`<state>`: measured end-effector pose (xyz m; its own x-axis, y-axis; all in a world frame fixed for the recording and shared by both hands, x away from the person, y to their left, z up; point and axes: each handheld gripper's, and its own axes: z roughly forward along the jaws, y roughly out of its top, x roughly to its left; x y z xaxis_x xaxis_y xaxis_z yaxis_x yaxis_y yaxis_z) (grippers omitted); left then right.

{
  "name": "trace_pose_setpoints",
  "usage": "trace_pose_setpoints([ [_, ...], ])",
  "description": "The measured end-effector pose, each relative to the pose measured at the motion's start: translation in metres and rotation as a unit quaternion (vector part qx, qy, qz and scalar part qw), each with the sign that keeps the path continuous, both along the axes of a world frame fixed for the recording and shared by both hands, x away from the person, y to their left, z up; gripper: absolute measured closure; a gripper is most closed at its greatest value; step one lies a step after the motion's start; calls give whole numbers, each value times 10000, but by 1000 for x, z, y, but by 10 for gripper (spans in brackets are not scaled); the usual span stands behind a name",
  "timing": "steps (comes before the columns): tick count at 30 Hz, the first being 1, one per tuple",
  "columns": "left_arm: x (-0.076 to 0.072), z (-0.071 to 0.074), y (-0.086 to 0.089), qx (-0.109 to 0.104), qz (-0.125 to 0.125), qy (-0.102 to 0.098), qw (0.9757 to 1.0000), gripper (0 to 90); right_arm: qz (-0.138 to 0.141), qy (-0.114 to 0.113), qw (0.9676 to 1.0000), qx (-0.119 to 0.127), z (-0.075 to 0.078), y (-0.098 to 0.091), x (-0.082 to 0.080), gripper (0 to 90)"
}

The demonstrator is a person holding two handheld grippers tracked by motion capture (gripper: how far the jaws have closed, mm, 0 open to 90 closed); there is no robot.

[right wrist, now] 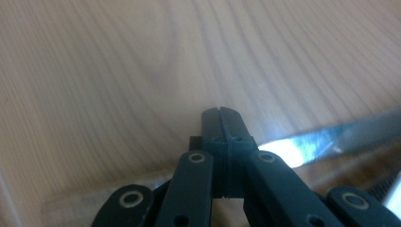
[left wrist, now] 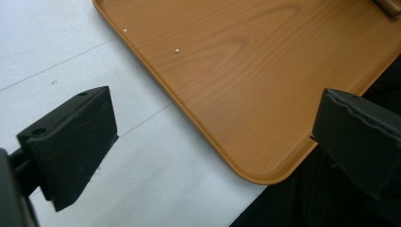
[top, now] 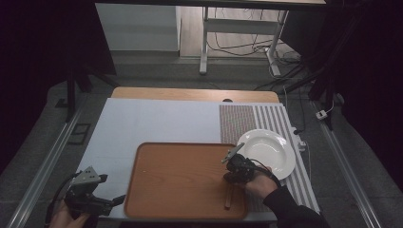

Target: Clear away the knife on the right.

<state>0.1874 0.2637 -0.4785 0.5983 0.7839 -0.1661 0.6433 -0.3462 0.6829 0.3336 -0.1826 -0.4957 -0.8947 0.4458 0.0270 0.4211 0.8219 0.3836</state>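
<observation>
A knife with a wooden handle [top: 229, 195] lies on the right part of the brown wooden tray [top: 180, 180]. My right gripper [top: 229, 177] stands over its blade end, pointing down at the tray, with the pads pressed together and nothing between them. In the right gripper view the shut gripper [right wrist: 221, 118] hovers just above the tray wood [right wrist: 142, 71]; the shiny blade [right wrist: 331, 137] runs off to the right beneath it and the handle [right wrist: 85, 201] to the lower left. My left gripper [top: 113, 201] rests open at the table's near left corner, beside the tray's corner [left wrist: 265, 170].
A white plate [top: 268, 152] sits on a striped placemat [top: 280, 123] right of the tray, close to my right hand. A white mat [top: 142, 123] covers the rest of the table. The table's front edge runs just below both hands.
</observation>
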Motion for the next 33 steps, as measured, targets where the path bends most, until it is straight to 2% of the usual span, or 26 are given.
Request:
trace_pose_setpoints([
  [6,0,0,0,-10,-2,2,10000,10,-122,-7,9999,-71,1,-13,1,900],
  [12,0,0,0,-11,-10,1,10000,10,-229,-29,9997,-78,2,-17,1,894],
  [25,0,0,1,-37,-14,8,10000,10,-435,-272,9974,514,20,-16,-4,666],
  [33,1,0,1,-55,-7,14,10000,10,-601,-481,9939,786,35,-27,-15,501],
])
